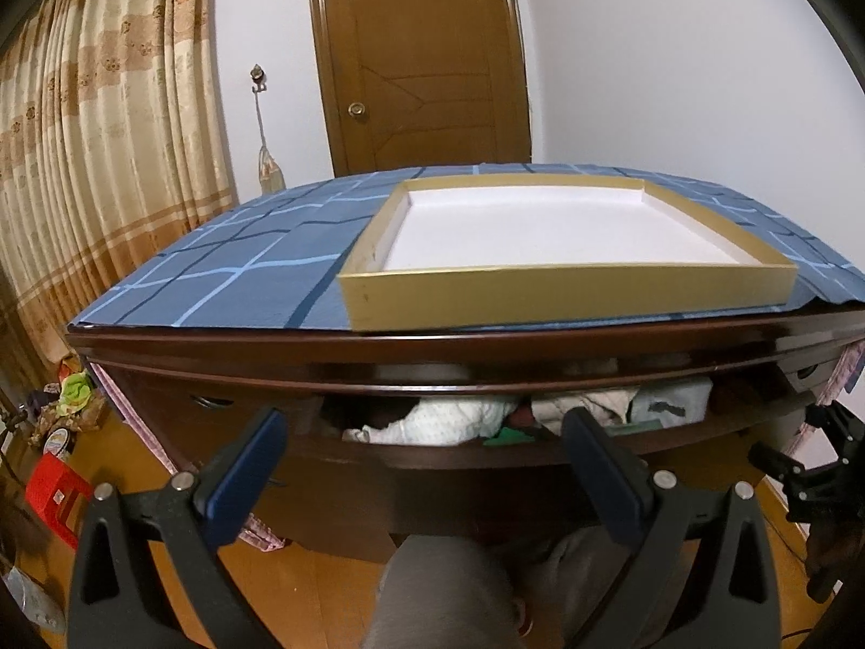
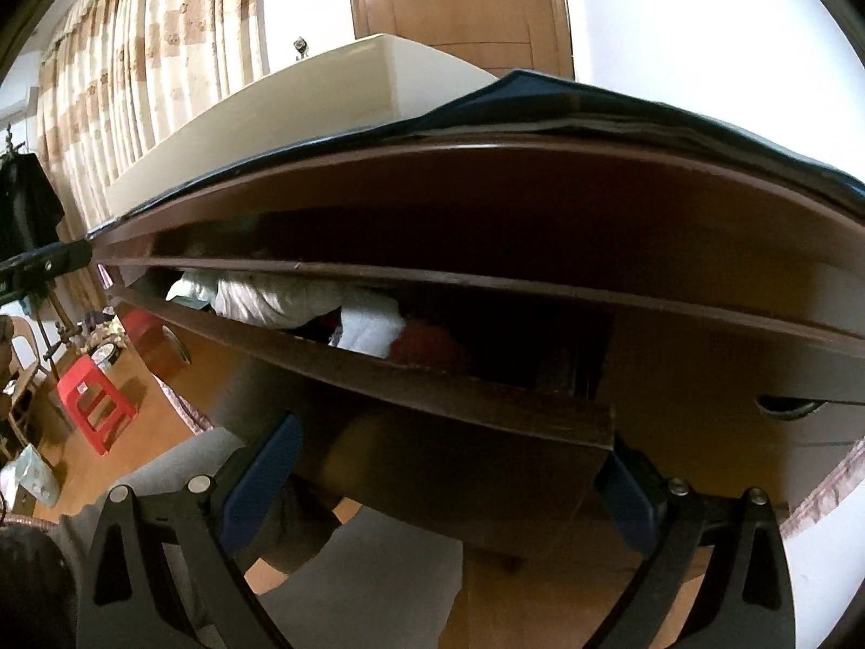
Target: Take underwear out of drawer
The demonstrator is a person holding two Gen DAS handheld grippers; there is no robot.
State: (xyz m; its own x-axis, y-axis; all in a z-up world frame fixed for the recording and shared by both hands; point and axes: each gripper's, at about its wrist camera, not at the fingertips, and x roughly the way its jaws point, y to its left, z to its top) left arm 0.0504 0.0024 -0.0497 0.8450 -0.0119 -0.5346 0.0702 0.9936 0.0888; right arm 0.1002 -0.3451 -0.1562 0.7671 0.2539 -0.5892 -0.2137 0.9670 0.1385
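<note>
On top of the dark brown wooden dresser (image 1: 486, 346), over a blue checked cloth (image 1: 243, 265), sits a shallow tan cardboard tray with a white floor (image 1: 567, 292); nothing lies in it.

Below the dresser top, a dark wooden drawer (image 1: 486, 459) stands partly pulled out. Contents, seen through the gap: a heap of folded and crumpled garments, among them a pale white dotted piece (image 1: 448, 422) at the left, a cream and grey-green bundle (image 1: 638, 400) at the right, a scrap of green (image 1: 511, 435) and something dark red (image 2: 432, 351) between. Which of these is the underwear cannot be told; all of it lies inside the drawer.

Left gripper (image 1: 424, 424), black frame with blue-padded fingers: spread wide, holding nothing, fingertips level with the drawer's front edge, just short of the clothes.

Right gripper (image 2: 451, 443), same build: spread wide, its two fingers straddling the right end of the drawer front; whether the pads touch the wood cannot be told.

Beneath both tools: a person's grey-trousered knees (image 1: 448, 584). On the wooden floor at left, a red plastic stool (image 2: 94, 405).
</note>
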